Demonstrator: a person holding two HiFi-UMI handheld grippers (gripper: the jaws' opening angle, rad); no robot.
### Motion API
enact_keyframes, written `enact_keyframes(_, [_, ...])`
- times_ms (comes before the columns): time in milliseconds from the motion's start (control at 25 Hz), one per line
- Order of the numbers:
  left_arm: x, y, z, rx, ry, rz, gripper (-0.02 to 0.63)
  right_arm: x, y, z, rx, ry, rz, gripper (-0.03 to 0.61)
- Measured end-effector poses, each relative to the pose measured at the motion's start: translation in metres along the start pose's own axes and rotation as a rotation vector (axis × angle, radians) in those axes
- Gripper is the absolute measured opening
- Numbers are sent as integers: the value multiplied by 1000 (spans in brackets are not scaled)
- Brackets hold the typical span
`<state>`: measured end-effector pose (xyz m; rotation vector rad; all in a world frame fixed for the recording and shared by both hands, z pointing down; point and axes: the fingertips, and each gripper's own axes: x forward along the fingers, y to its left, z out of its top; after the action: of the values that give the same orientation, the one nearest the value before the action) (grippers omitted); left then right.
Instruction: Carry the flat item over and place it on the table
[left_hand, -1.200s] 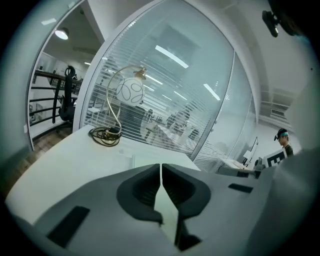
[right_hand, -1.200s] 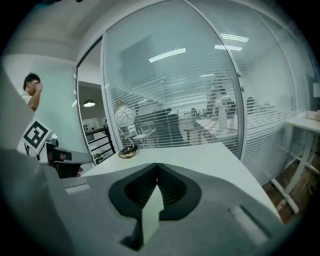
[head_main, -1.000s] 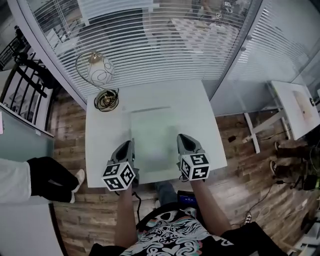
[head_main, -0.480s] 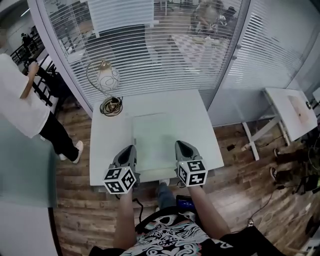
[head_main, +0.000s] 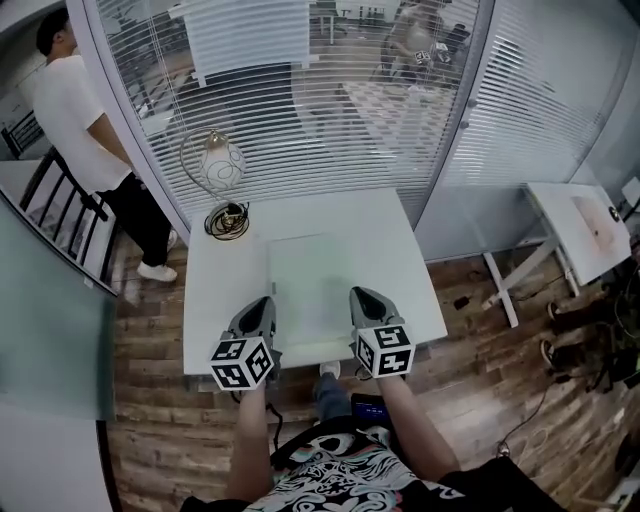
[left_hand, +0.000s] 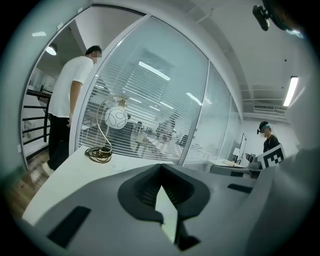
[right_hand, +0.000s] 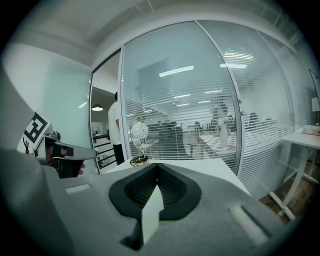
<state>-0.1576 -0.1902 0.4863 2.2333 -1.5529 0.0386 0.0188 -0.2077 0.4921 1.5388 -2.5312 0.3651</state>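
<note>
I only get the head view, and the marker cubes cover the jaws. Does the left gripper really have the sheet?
Observer: Yes. In the left gripper view, the left gripper has its jaws closed on the sheet, which runs edge-on between the pads.
Operator: And the right one?
Observer: Same there. The right gripper view shows the right gripper shut on the sheet's other side, with the pale edge pinched between its pads.
</note>
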Motion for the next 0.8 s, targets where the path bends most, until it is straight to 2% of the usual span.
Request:
enact_keyframes(240, [-2, 1, -5, 9, 10, 16, 6, -3, -1, -9, 28, 8, -4, 6])
enact_keyframes(800, [5, -2, -2, -30, -28, -1, 6, -2, -16, -13, 47, 16, -19, 6])
